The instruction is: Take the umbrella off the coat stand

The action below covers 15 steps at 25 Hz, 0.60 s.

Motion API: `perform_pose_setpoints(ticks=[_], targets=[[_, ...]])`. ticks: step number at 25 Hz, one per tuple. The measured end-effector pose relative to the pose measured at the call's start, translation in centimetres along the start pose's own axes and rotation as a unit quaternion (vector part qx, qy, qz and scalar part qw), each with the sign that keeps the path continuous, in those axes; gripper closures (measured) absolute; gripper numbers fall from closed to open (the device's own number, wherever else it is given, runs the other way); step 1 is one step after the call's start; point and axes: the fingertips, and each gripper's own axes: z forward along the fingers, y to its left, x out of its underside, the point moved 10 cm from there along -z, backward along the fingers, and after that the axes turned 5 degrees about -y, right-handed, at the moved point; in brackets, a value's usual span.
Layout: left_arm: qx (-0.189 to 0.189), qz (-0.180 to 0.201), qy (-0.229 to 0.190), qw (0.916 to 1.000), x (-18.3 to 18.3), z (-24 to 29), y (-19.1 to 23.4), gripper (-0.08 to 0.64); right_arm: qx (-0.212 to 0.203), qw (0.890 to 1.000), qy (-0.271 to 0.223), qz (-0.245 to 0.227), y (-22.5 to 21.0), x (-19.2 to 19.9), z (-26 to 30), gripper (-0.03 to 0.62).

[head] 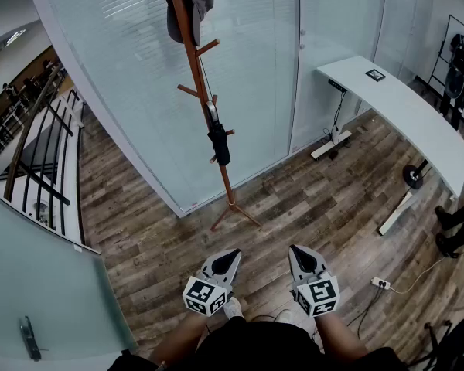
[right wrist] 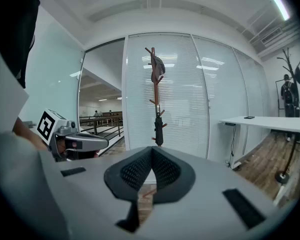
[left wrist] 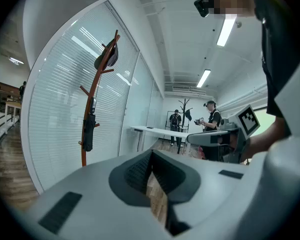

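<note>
A brown wooden coat stand (head: 199,91) stands on the wood floor in front of a glass wall. A black folded umbrella (head: 219,144) hangs from a peg about halfway up it, and a grey cap (head: 187,6) sits at the top. Both grippers are held low near my body, well short of the stand. The left gripper (head: 230,257) and the right gripper (head: 300,253) point toward it, both shut and empty. The left gripper view shows the umbrella (left wrist: 88,131) far off to the left of its jaws (left wrist: 151,154). In the right gripper view the umbrella (right wrist: 158,133) is straight ahead above the gripper (right wrist: 151,150).
A frosted glass wall (head: 124,91) runs behind the stand, with a railing (head: 39,153) beyond it on the left. A long white desk (head: 417,118) stands at the right, with a power strip (head: 380,283) and cable on the floor. A person (left wrist: 212,116) stands farther back in the room.
</note>
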Motion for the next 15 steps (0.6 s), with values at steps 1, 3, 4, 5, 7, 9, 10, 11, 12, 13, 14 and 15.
perform_pose_setpoints(ticks=[1,3,4,5,7,9,10,11,12,13,14,15], targets=[[0.000,0.003,0.001,1.0000,0.1,-0.1,0.0,0.546,0.003,1.000,-0.001,0.000,0.0,0.1,-0.1,0.589],[-0.003,0.007,0.003,1.0000,0.2,-0.3,0.0,0.547,0.009,1.000,-0.004,0.002,0.1,0.2,-0.2,0.589],[-0.005,0.008,0.004,0.9999,0.2,-0.3,0.0,0.546,0.013,1.000,-0.004,0.004,0.1,0.1,-0.1,0.589],[-0.008,0.007,0.005,0.9999,0.2,-0.3,0.1,0.546,0.016,1.000,-0.004,0.005,0.1,0.0,-0.1,0.589],[-0.015,0.004,0.004,0.9999,0.0,-0.4,0.1,0.546,0.018,1.000,-0.005,0.004,0.1,-0.6,-0.1,0.589],[-0.022,0.002,0.001,0.9998,-0.2,-0.4,0.2,0.546,0.015,1.000,-0.005,0.000,0.2,-1.2,0.0,0.589],[-0.024,0.000,0.000,0.9997,-0.2,-0.4,0.3,0.546,0.013,1.000,-0.005,0.003,0.2,-1.3,0.2,0.589],[-0.026,-0.001,-0.001,0.9997,-0.2,-0.5,0.4,0.546,0.011,1.000,-0.006,0.016,0.1,-1.3,0.3,0.589],[-0.027,-0.002,-0.003,0.9996,-0.2,-0.6,0.5,0.546,0.002,0.999,-0.008,0.041,0.0,-1.2,0.6,0.589],[-0.026,-0.003,-0.004,0.9996,-0.2,-0.7,0.7,0.546,-0.013,0.997,-0.011,0.075,-0.1,-1.1,0.9,0.588],[-0.025,-0.003,-0.005,0.9997,-0.2,-0.7,0.9,0.546,-0.028,0.994,-0.016,0.106,0.0,-1.3,1.3,0.588],[-0.023,-0.003,-0.006,0.9997,-0.3,-0.8,1.1,0.546,-0.040,0.991,-0.023,0.123,0.2,-1.8,1.7,0.588]])
